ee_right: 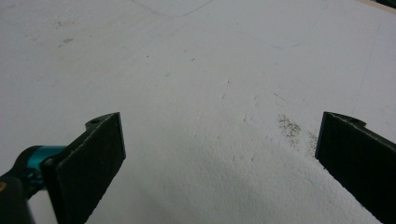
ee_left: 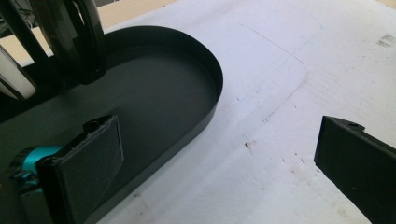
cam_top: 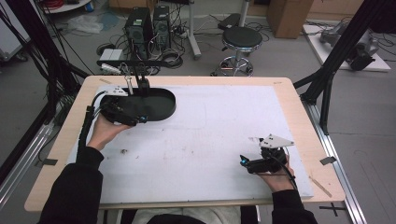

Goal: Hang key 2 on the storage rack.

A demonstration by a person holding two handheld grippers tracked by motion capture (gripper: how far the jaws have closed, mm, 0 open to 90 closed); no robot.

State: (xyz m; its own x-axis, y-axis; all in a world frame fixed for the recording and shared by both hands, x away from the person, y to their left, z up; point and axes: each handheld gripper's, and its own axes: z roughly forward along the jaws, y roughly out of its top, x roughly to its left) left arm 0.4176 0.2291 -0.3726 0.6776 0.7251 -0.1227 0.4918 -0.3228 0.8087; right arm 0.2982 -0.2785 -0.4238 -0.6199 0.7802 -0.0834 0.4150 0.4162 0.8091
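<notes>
White board [cam_top: 210, 140] on wooden table, cluttered lab floor behind. Left gripper [ee_left: 215, 154] wide, empty, over black tray [ee_left: 154, 93] rim beside upright items [ee_left: 70, 42]. Right gripper [ee_right: 219, 154] wide, empty, idle; further handling probably pending.

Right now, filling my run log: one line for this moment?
left gripper: open, at black tray rim | right gripper: open, over white mat

The left claw [cam_top: 125, 112] sits at the far left, held in the left hand [cam_top: 105, 131], whose dark-sleeved forearm reaches forward from the bottom edge. Its jaws stand wide apart with nothing gripped between them. The right claw [cam_top: 252, 163] rests low at the near right in the right hand [cam_top: 276, 179], pointing leftward, its jaws likewise spread wide with nothing between them.
</notes>
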